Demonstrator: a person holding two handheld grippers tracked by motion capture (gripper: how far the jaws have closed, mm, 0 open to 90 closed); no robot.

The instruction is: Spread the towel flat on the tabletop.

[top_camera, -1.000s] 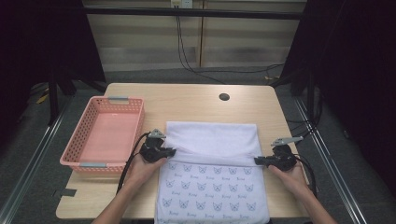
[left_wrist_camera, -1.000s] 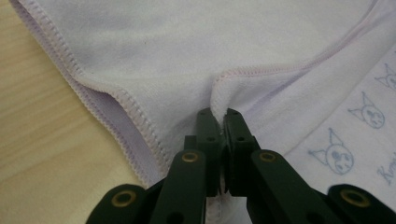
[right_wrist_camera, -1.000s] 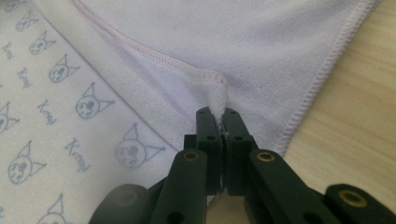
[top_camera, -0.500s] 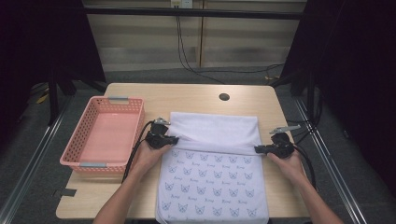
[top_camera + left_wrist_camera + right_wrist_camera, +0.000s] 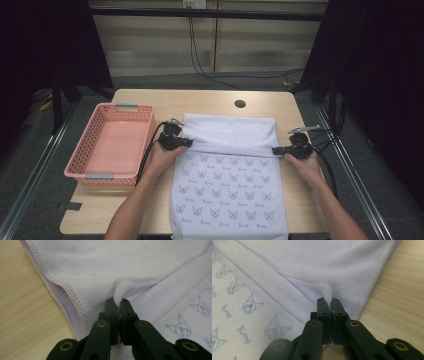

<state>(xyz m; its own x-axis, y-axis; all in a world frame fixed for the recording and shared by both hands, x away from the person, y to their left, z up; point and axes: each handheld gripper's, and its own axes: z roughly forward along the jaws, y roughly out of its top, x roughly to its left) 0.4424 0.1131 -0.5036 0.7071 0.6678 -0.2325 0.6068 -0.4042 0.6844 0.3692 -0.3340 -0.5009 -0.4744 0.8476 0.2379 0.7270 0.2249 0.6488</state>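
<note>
A pale lilac towel printed with small cat faces lay flat on the wooden surface, its far edge folded back toward the person. The left gripper had its jaws closed on a pinch of the folded hem at the towel's left side. The right gripper clamped the hem's right corner likewise. A pink basket stood just left of the towel.

Wooden table; pink basket, cat-print towel atop
</note>
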